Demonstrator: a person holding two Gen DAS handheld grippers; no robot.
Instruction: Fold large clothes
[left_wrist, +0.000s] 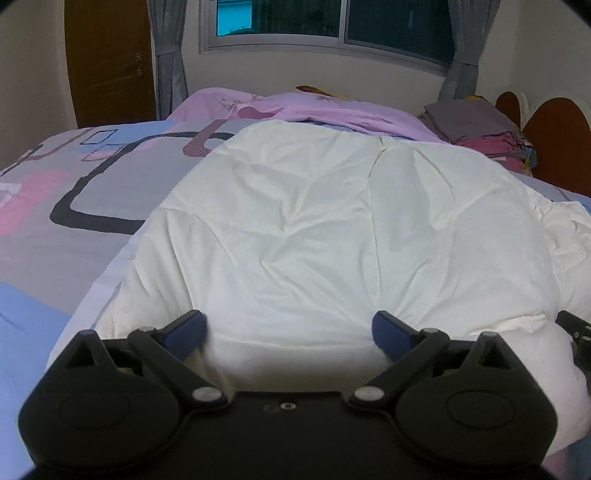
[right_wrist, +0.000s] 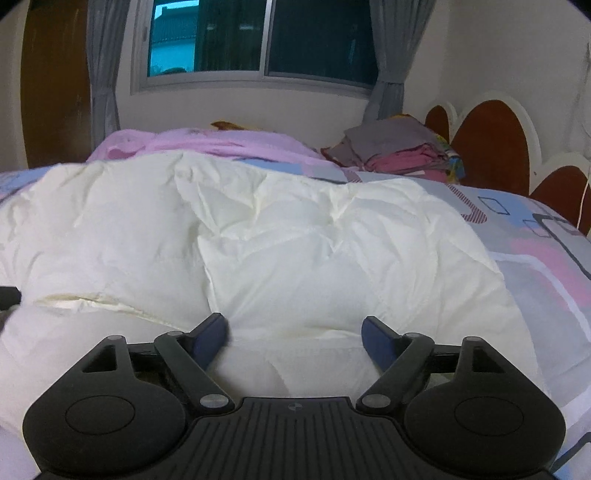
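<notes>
Two grippers stand over the near edge of a white quilted duvet (left_wrist: 332, 221). Left gripper (left_wrist: 289, 328): jaws spread wide, blue pads clear of the cloth, nothing held. Right gripper (right_wrist: 294, 334): jaws likewise apart, the duvet bulging between them but not pinched. The duvet lies spread across a bed (left_wrist: 74, 177) with a patterned blue, grey and pink cover. Beyond it, a lilac blanket (right_wrist: 207, 142); beside that, a stack of folded cloths (right_wrist: 402, 147) near the headboard (right_wrist: 495, 136). Farthest, a curtained window (right_wrist: 258, 40).
</notes>
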